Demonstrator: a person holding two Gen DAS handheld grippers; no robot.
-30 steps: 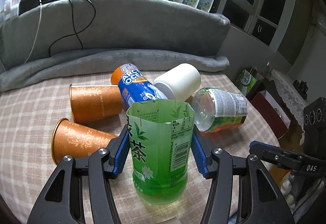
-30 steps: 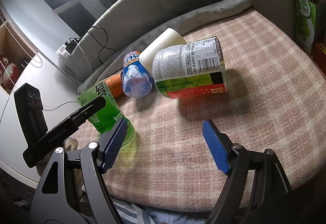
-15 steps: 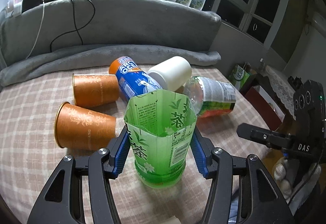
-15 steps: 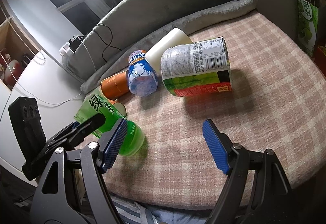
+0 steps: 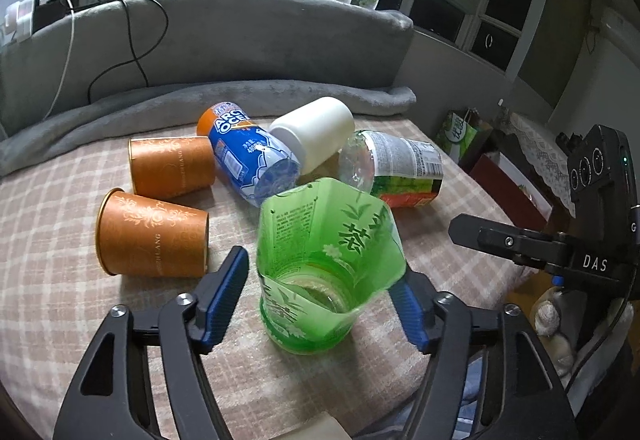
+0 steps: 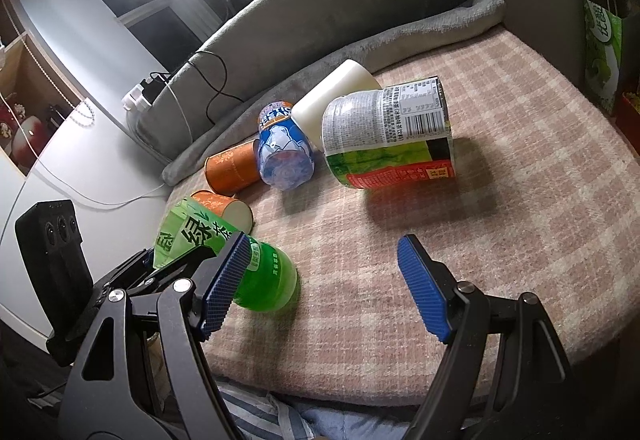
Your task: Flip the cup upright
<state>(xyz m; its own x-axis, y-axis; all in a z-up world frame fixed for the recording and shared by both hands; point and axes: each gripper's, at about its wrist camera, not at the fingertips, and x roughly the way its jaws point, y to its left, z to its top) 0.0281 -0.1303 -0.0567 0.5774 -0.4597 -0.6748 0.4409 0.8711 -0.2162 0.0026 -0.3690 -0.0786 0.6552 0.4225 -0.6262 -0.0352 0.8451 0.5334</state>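
A green cut-bottle cup (image 5: 320, 272) stands mouth up on the checked cloth, its base on the surface. My left gripper (image 5: 320, 296) straddles it with the blue pads (image 5: 224, 296) a small gap off its sides, so it is open. In the right wrist view the green cup (image 6: 256, 272) leans toward the left gripper's side. My right gripper (image 6: 320, 288) is open and empty, low over the cloth to the right of the cup.
Several cups lie on their sides behind: two orange paper cups (image 5: 152, 236), a blue bottle cup (image 5: 252, 159), a white cup (image 5: 316, 131), a clear labelled cup (image 5: 396, 167). A grey cushion (image 5: 200, 39) backs the surface. The cloth's edge (image 6: 580, 340) drops off near me.
The left gripper lowered the green cup onto the cloth and its pads opened off the sides. The camera now looks down into the cup's mouth. The right gripper stayed open, nearly still.
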